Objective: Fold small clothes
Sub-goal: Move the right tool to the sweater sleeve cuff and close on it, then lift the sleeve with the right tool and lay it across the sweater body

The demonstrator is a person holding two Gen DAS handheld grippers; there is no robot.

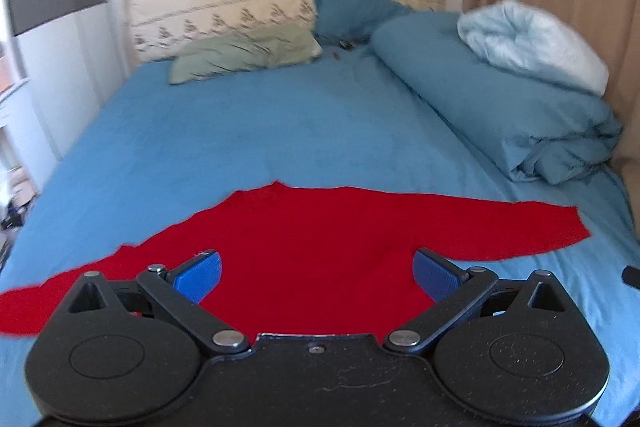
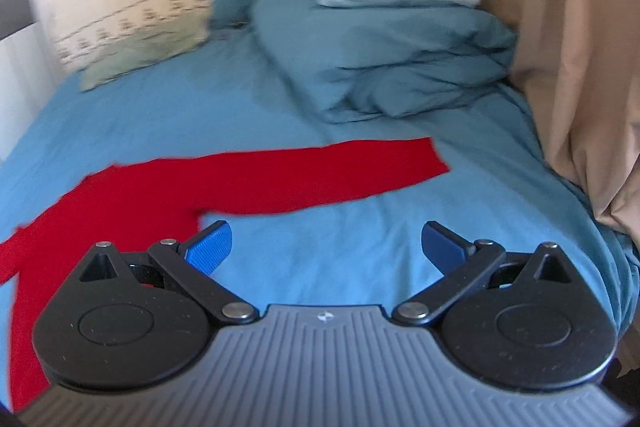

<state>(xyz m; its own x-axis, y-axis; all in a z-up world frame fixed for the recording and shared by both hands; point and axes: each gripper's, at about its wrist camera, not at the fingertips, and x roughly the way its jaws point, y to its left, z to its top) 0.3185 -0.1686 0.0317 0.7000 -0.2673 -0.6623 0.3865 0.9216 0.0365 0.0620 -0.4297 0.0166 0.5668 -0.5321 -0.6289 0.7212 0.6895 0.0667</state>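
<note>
- One red long-sleeved knit top (image 1: 304, 239) lies flat on the bed's blue sheet (image 1: 240, 131), both sleeves spread out sideways.
- Left tongs (image 1: 316, 273) are spread wide above the top's body, blue pads (image 1: 198, 275) empty.
- Right tongs (image 2: 326, 247) are also wide apart and empty, over bare sheet just beside the top's right sleeve (image 2: 340, 171).
- One folded teal duvet (image 1: 492, 99) carries one pale blue bundle (image 1: 532, 43); two pillows lie by the headboard.
</note>
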